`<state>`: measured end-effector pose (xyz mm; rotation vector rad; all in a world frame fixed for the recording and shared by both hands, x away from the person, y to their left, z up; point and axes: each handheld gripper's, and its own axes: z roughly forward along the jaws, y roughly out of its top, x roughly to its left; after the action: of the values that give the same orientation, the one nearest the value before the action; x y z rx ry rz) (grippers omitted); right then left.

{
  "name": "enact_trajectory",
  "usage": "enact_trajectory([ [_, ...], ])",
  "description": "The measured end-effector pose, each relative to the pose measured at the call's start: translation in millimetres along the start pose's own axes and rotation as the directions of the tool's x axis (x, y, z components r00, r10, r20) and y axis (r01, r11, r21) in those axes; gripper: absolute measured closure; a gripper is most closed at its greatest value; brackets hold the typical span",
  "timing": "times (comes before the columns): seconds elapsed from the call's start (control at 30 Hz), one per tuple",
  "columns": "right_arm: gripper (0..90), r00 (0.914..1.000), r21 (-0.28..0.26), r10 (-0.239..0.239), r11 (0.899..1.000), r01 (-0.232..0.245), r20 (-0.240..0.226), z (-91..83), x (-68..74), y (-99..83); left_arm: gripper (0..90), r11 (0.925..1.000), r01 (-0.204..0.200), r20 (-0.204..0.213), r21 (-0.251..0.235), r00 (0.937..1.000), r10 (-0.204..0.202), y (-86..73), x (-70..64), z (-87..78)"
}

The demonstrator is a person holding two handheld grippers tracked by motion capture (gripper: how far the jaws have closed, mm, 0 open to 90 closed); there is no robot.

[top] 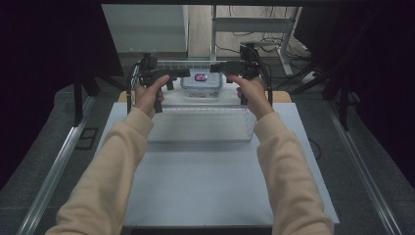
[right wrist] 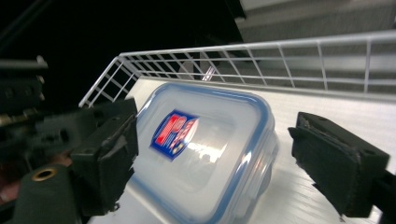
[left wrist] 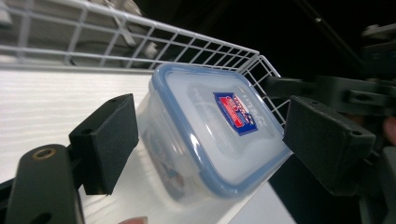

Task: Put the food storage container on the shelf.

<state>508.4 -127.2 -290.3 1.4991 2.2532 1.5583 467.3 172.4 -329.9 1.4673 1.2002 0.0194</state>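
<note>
High view alone shows both hands (top: 147, 95) flanking the container (top: 201, 81).

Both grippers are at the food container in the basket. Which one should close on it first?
Probably the left gripper: its open jaws already straddle the lidded container, one pad beside its wall. The right gripper is open too, but the container sits off-centre toward one jaw.
</note>
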Motion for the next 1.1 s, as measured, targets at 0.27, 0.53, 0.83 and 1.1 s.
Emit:
enact_trajectory([
  [0.27,16.3,0.9726,-0.058,-0.232,0.971,0.231,-0.010,-44.6,13.5,-31.1,18.0,0.9877,-0.157,-0.001,-0.004,0.9877,0.157,-35.1,-18.3,-38.2],
  [0.53,22.1,0.9415,-0.094,-0.336,0.938,0.333,-0.022,-75.5,9.7,-93.1,19.4,0.9583,-0.285,-0.016,0.023,0.9583,0.285,-87.5,-26.2,-69.6],
  [0.83,23.5,0.9086,-0.098,-0.418,0.904,0.416,0.001,-91.1,0.1,-165.5,18.8,0.9351,-0.339,-0.058,0.103,0.9364,0.346,-163.7,-15.4,-86.2],
  [1.1,23.5,0.8959,-0.052,-0.443,0.894,0.444,0.029,-98.1,-12.3,-226.2,18.6,0.9114,-0.347,-0.109,0.221,0.9198,0.377,-227.7,8.8,-83.9],
])
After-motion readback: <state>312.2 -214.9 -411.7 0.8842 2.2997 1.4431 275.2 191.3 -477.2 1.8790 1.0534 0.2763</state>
